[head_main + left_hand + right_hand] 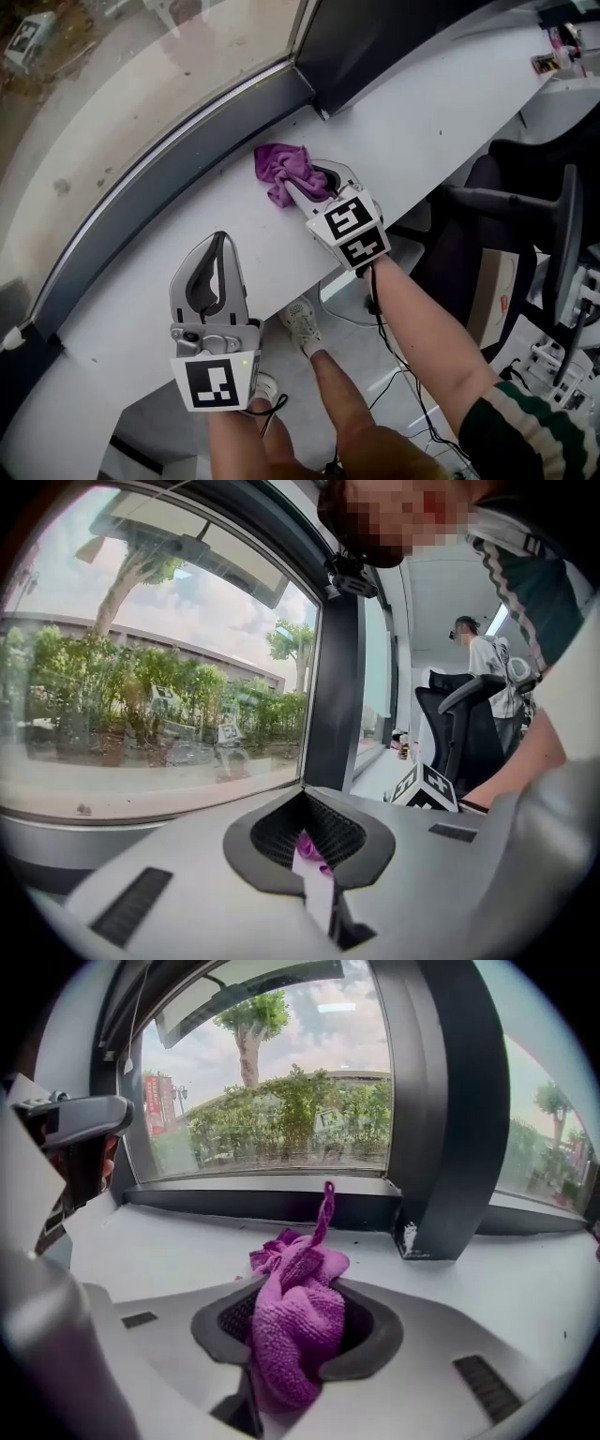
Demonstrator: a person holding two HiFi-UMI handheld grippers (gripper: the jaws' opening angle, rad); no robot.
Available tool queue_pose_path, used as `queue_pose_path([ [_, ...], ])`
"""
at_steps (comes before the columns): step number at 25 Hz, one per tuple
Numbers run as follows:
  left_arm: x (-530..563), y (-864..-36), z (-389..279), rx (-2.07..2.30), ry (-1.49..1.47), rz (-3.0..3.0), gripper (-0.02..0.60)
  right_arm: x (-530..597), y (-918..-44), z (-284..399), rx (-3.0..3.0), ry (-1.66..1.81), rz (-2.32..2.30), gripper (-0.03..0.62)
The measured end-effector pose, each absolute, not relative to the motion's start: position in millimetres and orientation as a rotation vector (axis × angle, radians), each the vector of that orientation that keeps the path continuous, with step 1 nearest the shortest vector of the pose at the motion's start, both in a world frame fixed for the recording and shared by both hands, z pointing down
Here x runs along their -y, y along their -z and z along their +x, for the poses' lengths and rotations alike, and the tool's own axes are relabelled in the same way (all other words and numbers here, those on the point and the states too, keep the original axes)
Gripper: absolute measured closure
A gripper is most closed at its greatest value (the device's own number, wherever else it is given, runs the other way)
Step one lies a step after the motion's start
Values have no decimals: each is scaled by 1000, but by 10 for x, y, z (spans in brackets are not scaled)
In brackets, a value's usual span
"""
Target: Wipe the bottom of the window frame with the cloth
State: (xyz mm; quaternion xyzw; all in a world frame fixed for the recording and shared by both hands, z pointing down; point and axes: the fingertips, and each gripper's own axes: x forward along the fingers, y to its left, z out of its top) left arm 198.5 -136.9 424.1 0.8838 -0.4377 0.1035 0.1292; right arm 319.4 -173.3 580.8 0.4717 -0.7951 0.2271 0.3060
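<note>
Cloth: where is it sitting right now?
In the head view, the purple cloth sits near the centre, pinched in the right gripper. It is bunched over the white sill, just short of the window frame's dark bottom edge.

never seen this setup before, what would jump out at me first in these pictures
The bright purple cloth stands out most, bunched between the jaws of the right gripper on the white sill, just short of the dark window frame. The left gripper is nearer the sill's front edge, jaws together with nothing in them.
</note>
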Motion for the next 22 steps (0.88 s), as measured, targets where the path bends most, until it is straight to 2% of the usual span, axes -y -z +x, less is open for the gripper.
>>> queue_pose_path([
  [8, 1388, -4290, 2178, 1249, -295, 2585, 575, 1778, -5823, 3602, 2061, -604, 1319, 444],
  [22, 1409, -4288, 2252, 1241, -274, 2589, 575, 1770, -5825, 3760, 2043, -630, 1357, 444],
])
